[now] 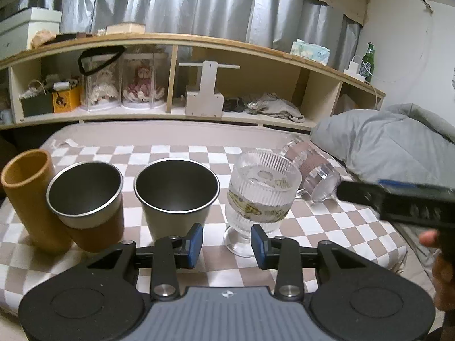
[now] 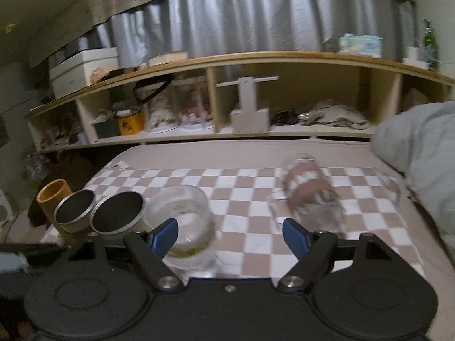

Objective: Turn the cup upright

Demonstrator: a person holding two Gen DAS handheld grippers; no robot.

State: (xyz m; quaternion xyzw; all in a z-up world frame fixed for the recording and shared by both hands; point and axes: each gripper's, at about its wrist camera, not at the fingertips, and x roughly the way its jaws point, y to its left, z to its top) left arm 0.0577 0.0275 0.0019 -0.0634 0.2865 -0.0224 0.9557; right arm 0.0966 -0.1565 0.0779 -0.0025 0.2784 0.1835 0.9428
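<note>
A clear faceted glass cup (image 1: 311,174) lies on its side on the checkered cloth (image 1: 327,227), far right; in the right wrist view it (image 2: 310,196) lies just ahead of the right finger. A ribbed stemmed glass (image 1: 261,196) stands upright, also in the right wrist view (image 2: 184,221). Two steel cups (image 1: 85,196) (image 1: 176,190) and a brown tube cup (image 1: 27,196) stand upright at left. My left gripper (image 1: 227,244) is open and empty, just before the stemmed glass. My right gripper (image 2: 231,237) is open and empty; it shows as a dark bar in the left wrist view (image 1: 398,199).
A grey duvet (image 1: 392,145) is heaped at the right beside the lying cup. A wooden shelf (image 1: 170,113) full of boxes and jars runs along the back. The cloth's front edge drops off at right (image 1: 398,255).
</note>
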